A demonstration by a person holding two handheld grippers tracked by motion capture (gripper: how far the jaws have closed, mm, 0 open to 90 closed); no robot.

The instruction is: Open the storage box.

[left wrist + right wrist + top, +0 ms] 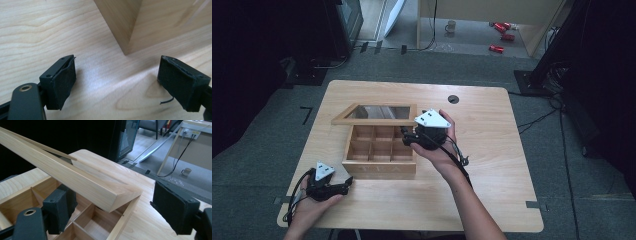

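A wooden tea box (379, 167) with several empty compartments stands on the light wooden table (497, 165). Its glass-paned lid (374, 114) is raised at a slant. My right gripper (407, 137) is at the box's right side, above the rim. In the right gripper view its jaws (117, 207) stand wide, and the lid's frame corner (107, 195) reaches between them above the left pad; neither pad presses on it. My left gripper (346, 184) lies low on the table at the box's front left, open and empty (117, 82), facing a corner of the box (130, 25).
A round cable hole (453, 99) sits in the table's far side. On the floor beyond are a mug (450, 26), red cans (502, 35) and a dark cabinet (343, 25). Cables trail from both grippers.
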